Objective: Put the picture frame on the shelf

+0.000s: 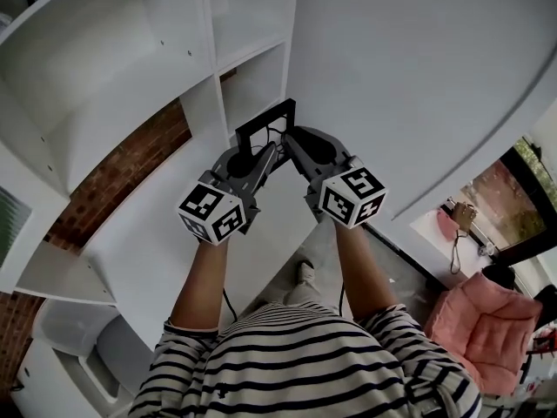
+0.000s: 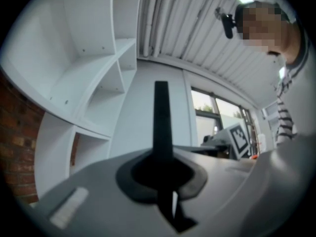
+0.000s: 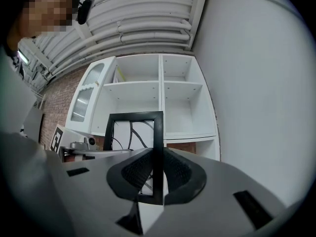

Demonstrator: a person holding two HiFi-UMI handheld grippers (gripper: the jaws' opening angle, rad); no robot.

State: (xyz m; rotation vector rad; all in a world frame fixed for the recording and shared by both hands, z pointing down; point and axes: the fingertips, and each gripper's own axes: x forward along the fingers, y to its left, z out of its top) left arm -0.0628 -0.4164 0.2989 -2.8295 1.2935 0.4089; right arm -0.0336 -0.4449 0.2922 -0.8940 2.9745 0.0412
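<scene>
before the shelf, the frame is held short of any compartment, pinched at its edges by the closed jaws of the left gripper and right gripper, and could be twisted loose or knocked against a divider if pulled unevenly.

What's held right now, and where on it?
A black rectangular picture frame, held by both: right tongs shut on one side bar, left tongs shut on an edge seen end-on.

Brick wall at left, pink armchair near a window.
</scene>
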